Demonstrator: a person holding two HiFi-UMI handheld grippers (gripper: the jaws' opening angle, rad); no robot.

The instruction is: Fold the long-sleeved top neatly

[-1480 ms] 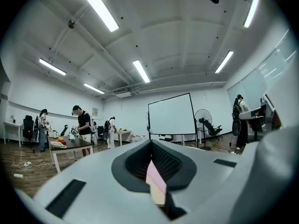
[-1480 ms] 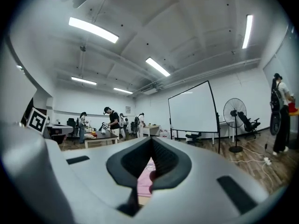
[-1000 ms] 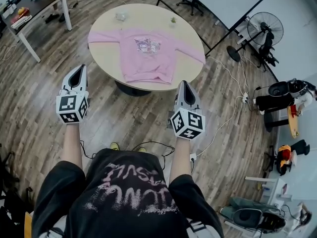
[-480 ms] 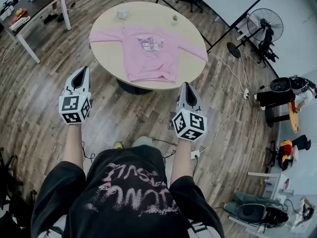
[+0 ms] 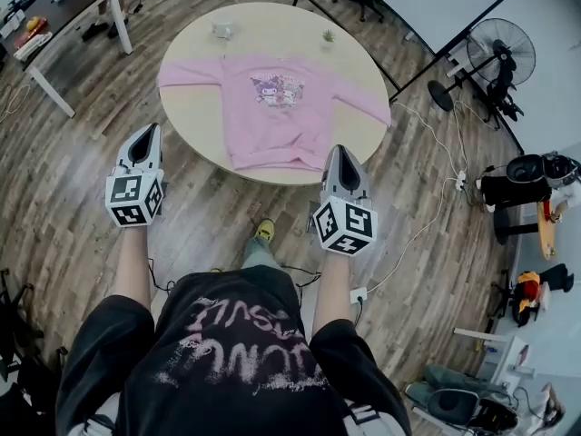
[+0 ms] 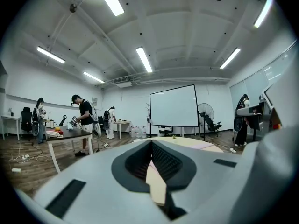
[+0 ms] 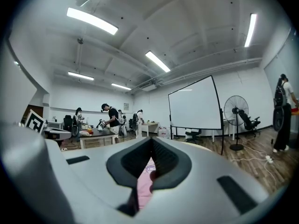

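A pink long-sleeved top (image 5: 272, 107) with a cartoon print lies spread flat on the round beige table (image 5: 363, 130), sleeves stretched out to both sides, hem toward me. My left gripper (image 5: 146, 138) is shut and empty, held over the wooden floor short of the table's left front edge. My right gripper (image 5: 337, 159) is also shut and empty, its tip just at the table's front edge beside the hem's right corner. In the right gripper view pink cloth (image 7: 145, 185) shows through the slit between the shut jaws; in the left gripper view the beige tabletop (image 6: 187, 142) lies ahead.
Two small objects (image 5: 223, 30) stand at the table's far edge. A desk (image 5: 64, 12) stands at the far left, a whiteboard on a stand (image 5: 427, 7) and a floor fan (image 5: 505, 57) at the far right. Cables (image 5: 436, 216) run over the floor. Other people (image 6: 85, 120) work in the background.
Both grippers and I have come closer to the table; the right gripper's tip now reaches the table's front edge. Both jaws stayed shut.
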